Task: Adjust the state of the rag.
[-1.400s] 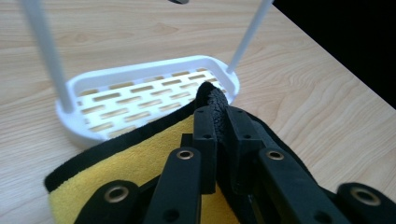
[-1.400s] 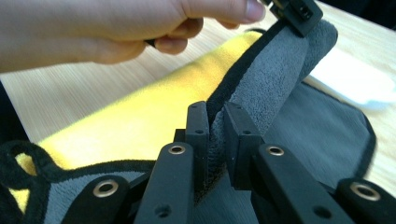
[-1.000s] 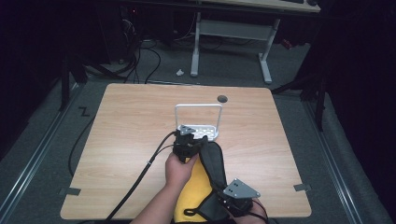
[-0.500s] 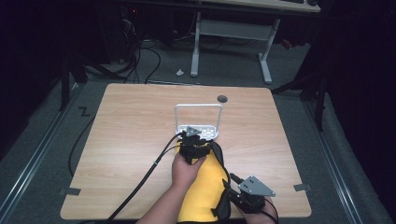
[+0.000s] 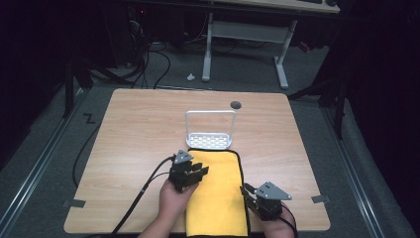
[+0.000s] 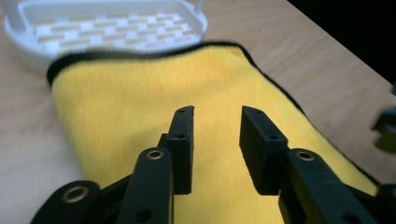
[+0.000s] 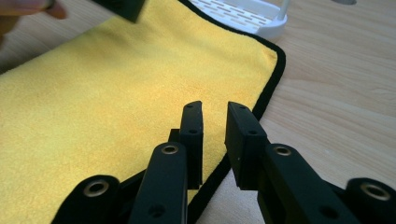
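A yellow cloth (image 5: 218, 198) with black edging, a white slotted rack (image 5: 209, 140), a pale wood-grain table (image 5: 133, 134).

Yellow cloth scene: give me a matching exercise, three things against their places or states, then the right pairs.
Things:
1. yellow cloth
2. white rack
3. left gripper

Places or states:
A. over the cloth's left part, jaws apart with nothing between them
B. stands just beyond the cloth's far edge
C. lies spread flat on the table's near side

Pairs: 1-C, 2-B, 3-A
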`<action>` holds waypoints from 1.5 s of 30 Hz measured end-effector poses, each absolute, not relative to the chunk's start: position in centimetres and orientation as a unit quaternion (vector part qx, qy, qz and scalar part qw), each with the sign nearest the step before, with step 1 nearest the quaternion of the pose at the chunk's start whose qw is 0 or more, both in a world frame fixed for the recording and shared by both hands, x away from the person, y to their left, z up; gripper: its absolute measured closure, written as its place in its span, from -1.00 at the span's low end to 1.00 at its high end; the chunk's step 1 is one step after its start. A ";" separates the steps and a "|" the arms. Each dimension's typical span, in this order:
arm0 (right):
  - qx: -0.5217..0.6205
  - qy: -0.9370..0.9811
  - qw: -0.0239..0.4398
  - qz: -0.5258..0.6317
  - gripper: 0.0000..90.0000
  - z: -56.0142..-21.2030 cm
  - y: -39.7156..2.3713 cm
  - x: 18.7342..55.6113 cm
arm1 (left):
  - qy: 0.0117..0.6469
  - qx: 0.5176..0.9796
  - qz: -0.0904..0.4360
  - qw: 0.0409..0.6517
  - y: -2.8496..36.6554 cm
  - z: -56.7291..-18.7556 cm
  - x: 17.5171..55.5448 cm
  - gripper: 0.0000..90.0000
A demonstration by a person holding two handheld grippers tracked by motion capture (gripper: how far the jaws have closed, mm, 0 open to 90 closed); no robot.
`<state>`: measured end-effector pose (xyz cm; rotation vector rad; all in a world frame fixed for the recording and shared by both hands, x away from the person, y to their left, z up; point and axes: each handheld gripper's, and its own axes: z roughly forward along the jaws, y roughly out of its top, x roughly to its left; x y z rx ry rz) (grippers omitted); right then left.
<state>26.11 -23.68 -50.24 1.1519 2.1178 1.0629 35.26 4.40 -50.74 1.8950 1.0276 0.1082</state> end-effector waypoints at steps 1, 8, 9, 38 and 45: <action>0.425 0.779 0.247 0.390 0.77 -50.3 -23.7 26.2 | 0.419 0.777 0.043 0.468 4.8 -50.9 34.6 0.54; 0.425 0.789 0.229 0.379 1.00 -50.9 -23.0 28.0 | 0.389 0.808 0.063 0.438 5.3 -51.9 31.4 0.88; 0.425 0.789 0.229 0.379 1.00 -50.9 -23.0 28.0 | 0.389 0.808 0.063 0.438 5.3 -51.9 31.4 0.93; 0.385 0.834 0.199 0.342 0.99 -52.6 -19.1 29.0 | 0.425 0.794 0.087 0.426 10.1 -52.0 33.2 0.43; 0.383 0.835 0.191 0.346 0.99 -52.7 -19.3 29.1 | 0.469 0.774 0.094 0.415 8.9 -51.9 37.6 0.00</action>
